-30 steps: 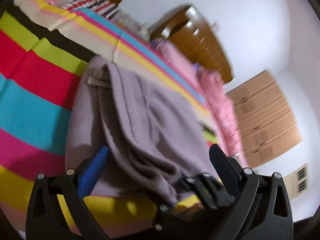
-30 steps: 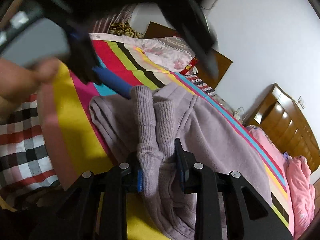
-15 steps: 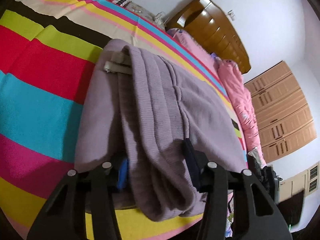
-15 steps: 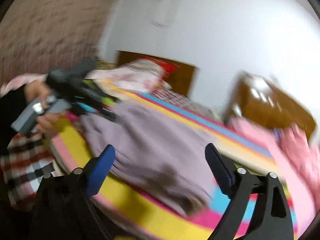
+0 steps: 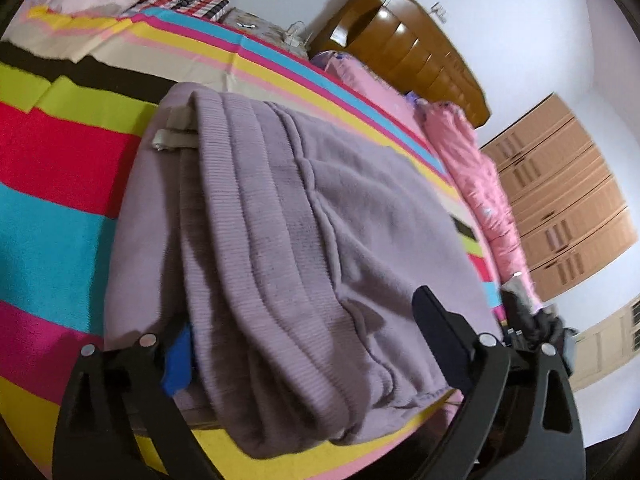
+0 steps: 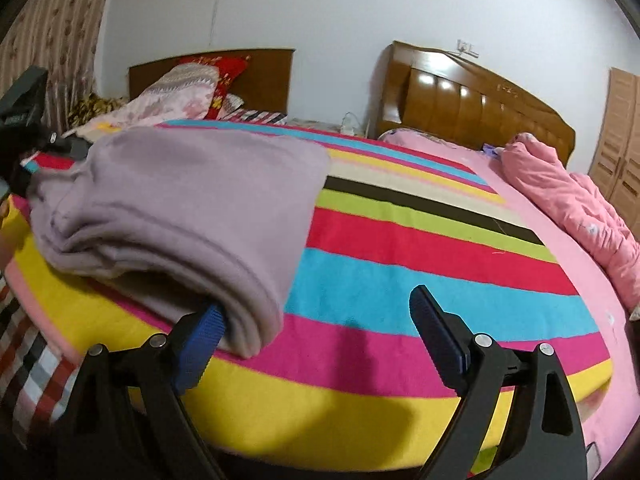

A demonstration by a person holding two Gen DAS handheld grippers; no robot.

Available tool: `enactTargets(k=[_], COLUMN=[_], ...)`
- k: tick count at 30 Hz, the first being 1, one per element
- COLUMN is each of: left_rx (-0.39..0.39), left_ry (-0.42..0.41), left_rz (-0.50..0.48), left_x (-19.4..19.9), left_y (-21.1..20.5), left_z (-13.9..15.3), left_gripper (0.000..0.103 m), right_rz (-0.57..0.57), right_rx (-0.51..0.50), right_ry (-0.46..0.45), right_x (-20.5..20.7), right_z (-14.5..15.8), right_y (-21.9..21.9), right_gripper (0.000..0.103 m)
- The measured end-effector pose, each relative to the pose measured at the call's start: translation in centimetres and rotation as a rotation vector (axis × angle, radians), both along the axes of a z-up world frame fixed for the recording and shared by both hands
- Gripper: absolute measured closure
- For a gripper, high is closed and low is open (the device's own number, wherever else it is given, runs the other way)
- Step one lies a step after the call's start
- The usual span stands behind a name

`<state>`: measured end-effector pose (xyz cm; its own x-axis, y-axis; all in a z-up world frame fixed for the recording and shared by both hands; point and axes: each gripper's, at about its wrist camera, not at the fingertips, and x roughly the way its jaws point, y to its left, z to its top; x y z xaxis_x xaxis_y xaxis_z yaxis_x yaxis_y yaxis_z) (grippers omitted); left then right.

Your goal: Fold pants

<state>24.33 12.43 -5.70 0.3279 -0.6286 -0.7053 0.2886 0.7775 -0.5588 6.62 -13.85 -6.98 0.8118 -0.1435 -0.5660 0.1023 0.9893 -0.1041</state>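
The lilac pants lie folded in a thick stack on the striped blanket, ribbed cuffs laid over the top. My left gripper is open, its fingers spread either side of the stack's near edge, the cloth bulging between them. In the right wrist view the pants lie at the left. My right gripper is open; its left finger sits under the folded corner, its right finger over bare blanket.
The striped blanket covers the bed. A pink quilt lies on the far right side. Wooden headboards and pillows stand at the back. A wardrobe stands against the wall. The bed's near edge is just below both grippers.
My left gripper closed around the pants half a second ago and has opened wide again. My right gripper let go of the cuffs, opened and swung to the stack's other corner.
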Motion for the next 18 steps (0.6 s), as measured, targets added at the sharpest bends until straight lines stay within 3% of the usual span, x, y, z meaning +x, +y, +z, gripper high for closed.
enactTargets(k=[5, 9, 12, 18], left_rx=[0.090, 0.130, 0.145, 0.152], left_ry=[-0.012, 0.000, 0.006, -0.032], left_rz=[0.002, 0.021, 0.046, 0.076], left_x=[0.1, 0.1, -0.2, -1.2], left_y=[-1.3, -1.2, -0.6, -0.4], left_z=[0.4, 0.6, 0.7, 2.1], left_gripper=[0.014, 0.021, 0.035, 0.063], right_rz=[0.009, 0.001, 0.002, 0.013], right_rx=[-0.054, -0.001, 0.044, 0.026], right_ry=[0.015, 0.009, 0.009, 0.009], right_x=[1.1, 1.3, 1.4, 1.5], right_z=[-1.2, -1.5, -1.7, -1.6], right_y=[0.2, -0.5, -0.9, -0.8], right_gripper=[0.015, 0.015, 0.015, 0.015])
